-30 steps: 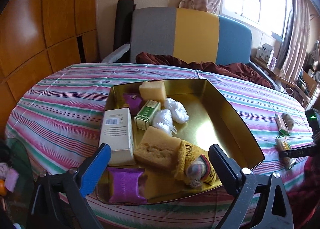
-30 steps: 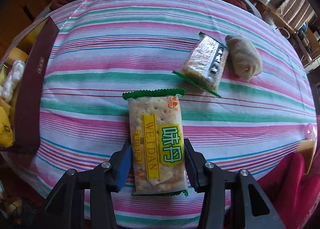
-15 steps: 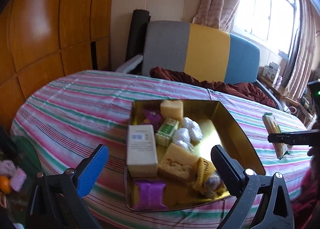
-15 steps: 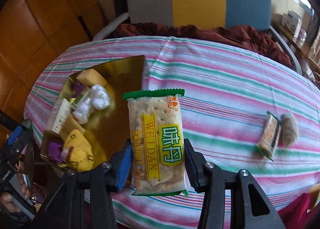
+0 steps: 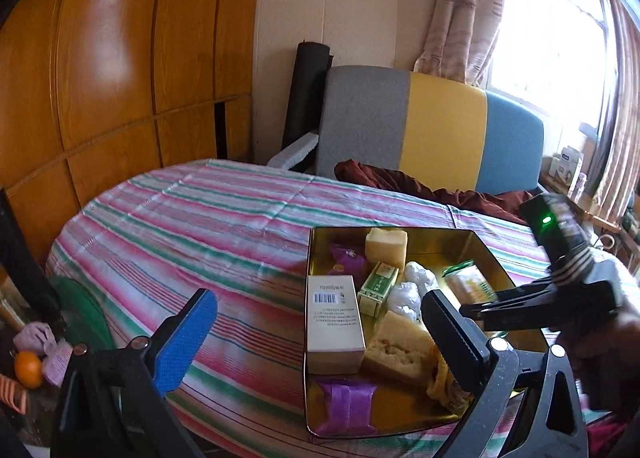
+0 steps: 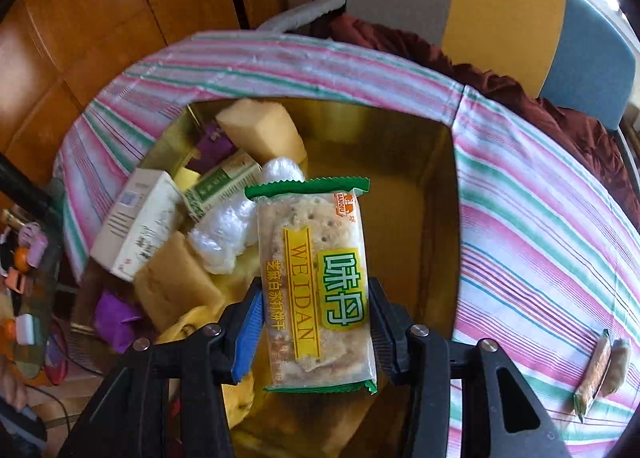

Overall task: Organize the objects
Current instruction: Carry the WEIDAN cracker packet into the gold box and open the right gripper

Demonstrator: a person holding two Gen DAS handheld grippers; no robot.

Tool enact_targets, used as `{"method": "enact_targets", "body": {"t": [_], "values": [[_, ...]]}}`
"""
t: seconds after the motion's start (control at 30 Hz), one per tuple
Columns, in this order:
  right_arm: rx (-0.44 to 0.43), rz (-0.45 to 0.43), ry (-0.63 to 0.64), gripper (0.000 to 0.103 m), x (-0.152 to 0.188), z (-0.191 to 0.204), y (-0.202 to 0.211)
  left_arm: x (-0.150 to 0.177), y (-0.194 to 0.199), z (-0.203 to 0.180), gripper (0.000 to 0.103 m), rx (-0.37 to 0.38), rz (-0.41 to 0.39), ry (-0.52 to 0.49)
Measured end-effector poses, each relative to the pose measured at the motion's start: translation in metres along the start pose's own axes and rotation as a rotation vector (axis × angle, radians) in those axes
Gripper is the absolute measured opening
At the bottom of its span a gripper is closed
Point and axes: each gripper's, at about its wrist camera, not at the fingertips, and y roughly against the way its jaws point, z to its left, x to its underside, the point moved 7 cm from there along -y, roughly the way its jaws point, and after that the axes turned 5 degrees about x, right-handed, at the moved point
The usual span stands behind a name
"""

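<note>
Desk point(image 5: 192, 226): a surface under a pink, green and white striped cloth; it fills the middle of both views and carries the tin and the loose snacks.
Tin point(image 6: 440, 186): a gold box, open on top, at the centre of the right wrist view and lower right of centre in the left wrist view. Its right half is bare metal; its left half is crowded.
Tin contents: a white carton point(image 5: 334, 322), two sponge blocks, a small green box, white plastic-wrapped lumps, purple packets and a yellow knitted thing.
Right gripper point(image 6: 316, 330): low in the frame, its jaws closed narrowly on the lower half of the cracker packet point(image 6: 316, 282), which sticks forward over the bare right half of the tin.
Left gripper point(image 5: 316, 338): its jaws stand wide apart with nothing between them, hovering at the near edge of the tin.
Leftovers: another snack packet point(image 6: 594, 374) and a beige roll point(image 6: 618, 362) lie touching each other on the cloth at the lower right of the right wrist view, well apart from the tin.
Step in hand: carrying the crackers into the tin; the packet looks held above the floor, not yet set down.
Next move: probably lower onto the bare gold patch, clear of the white lumps, then open the jaws; afterwards the two leftovers need fetching.
</note>
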Motion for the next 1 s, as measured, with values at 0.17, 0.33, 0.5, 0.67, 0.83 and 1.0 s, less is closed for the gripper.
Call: {"method": "enact_targets", "body": {"t": [0.17,0.33,0.5,0.67,0.83,1.0], "values": [[-0.040,0.056,0.009,0.049,0.007,0.015,-0.021,0.010,-0.011,0.011,0.103,0.008,0.059,0.076],[-0.074,0.078,0.010,0.052,0.015,0.025,-0.025,0.017,-0.016,0.008,0.103,-0.031,0.068,0.053],[-0.080,0.049,-0.016,0.063,0.017,0.019,-0.010,0.020,-0.016,0.003,0.103,-0.046,0.066,0.026],[-0.083,-0.026,-0.059,0.068,0.021,0.008,0.020,0.024,-0.015,-0.005,0.103,-0.043,0.083,0.008],[-0.059,-0.082,-0.072,0.073,0.031,0.002,0.040,0.027,-0.015,-0.015,0.103,-0.048,0.099,-0.020],[-0.028,-0.115,-0.068,0.073,0.042,0.000,0.052,0.030,-0.011,-0.028,0.103,-0.031,0.106,-0.044]]}}
